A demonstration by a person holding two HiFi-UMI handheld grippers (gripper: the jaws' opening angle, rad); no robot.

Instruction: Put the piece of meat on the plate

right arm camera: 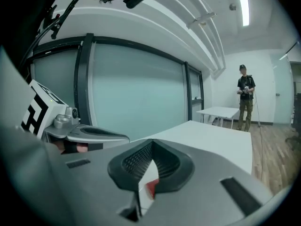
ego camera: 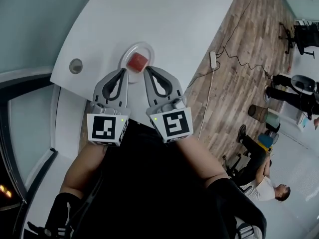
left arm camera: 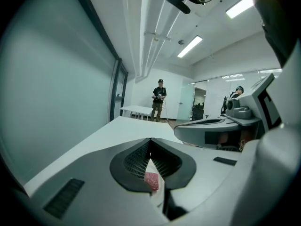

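You hold two grippers side by side above a white surface (ego camera: 164, 14), both pointing toward a plate (ego camera: 143, 45). The meat (ego camera: 137, 61), a red cube, sits on the plate near its middle. Seen from your head, the left hand-held gripper (ego camera: 124, 72) has its tips at the plate's near left edge. Its jaws are pressed together with nothing between them, and its own view shows the meat only through the small gap below the tips. The right hand-held gripper (ego camera: 148, 71) has its tips at the plate's near right edge, with jaws likewise fully closed and empty. Neither holds the meat. A small grey disc (ego camera: 76, 66) lies on the surface, well to the left of the plate. To the right of the plate, past the surface's edge, a cable (ego camera: 234, 54) runs across a wood floor (ego camera: 239, 83).
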